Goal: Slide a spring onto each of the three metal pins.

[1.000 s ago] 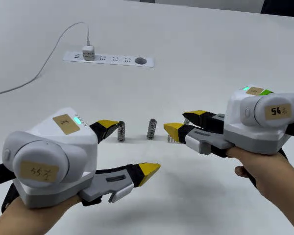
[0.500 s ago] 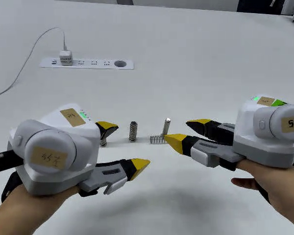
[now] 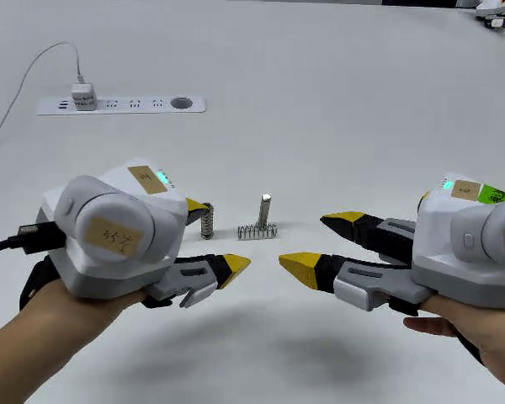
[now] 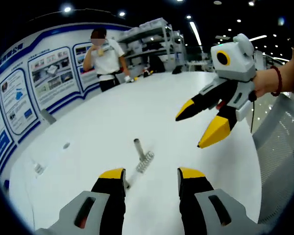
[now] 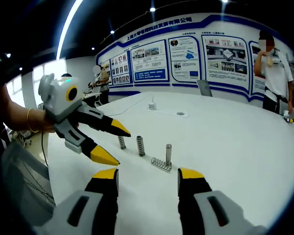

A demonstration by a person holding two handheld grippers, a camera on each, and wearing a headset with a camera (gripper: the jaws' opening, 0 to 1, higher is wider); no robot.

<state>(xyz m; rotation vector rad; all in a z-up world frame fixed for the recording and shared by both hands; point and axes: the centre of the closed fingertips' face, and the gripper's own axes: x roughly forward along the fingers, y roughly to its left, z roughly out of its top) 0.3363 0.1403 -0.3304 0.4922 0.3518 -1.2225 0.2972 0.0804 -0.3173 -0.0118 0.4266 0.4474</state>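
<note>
Spring [image 3: 257, 231] lies on the desk [image 3: 362, 126] at the foot of the bare upright pin [image 3: 264, 210]; left tool [image 3: 220, 234] and right tool [image 3: 307, 239] both gape wide, empty.

White table [image 3: 337, 101], power strip [image 3: 143, 104], plugged charger [image 3: 82, 95], wall posters [image 5: 186, 51], standing person [image 4: 108, 61]

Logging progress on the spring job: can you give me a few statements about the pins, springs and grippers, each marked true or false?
1. The left gripper and right gripper are both open and hold nothing. True.
2. All three pins carry springs. False: the bare pin has none.
3. A loose spring lies flat beside the bare pin. True.
4. Nothing is plugged into the power strip. False: a white charger sits in it.
</note>
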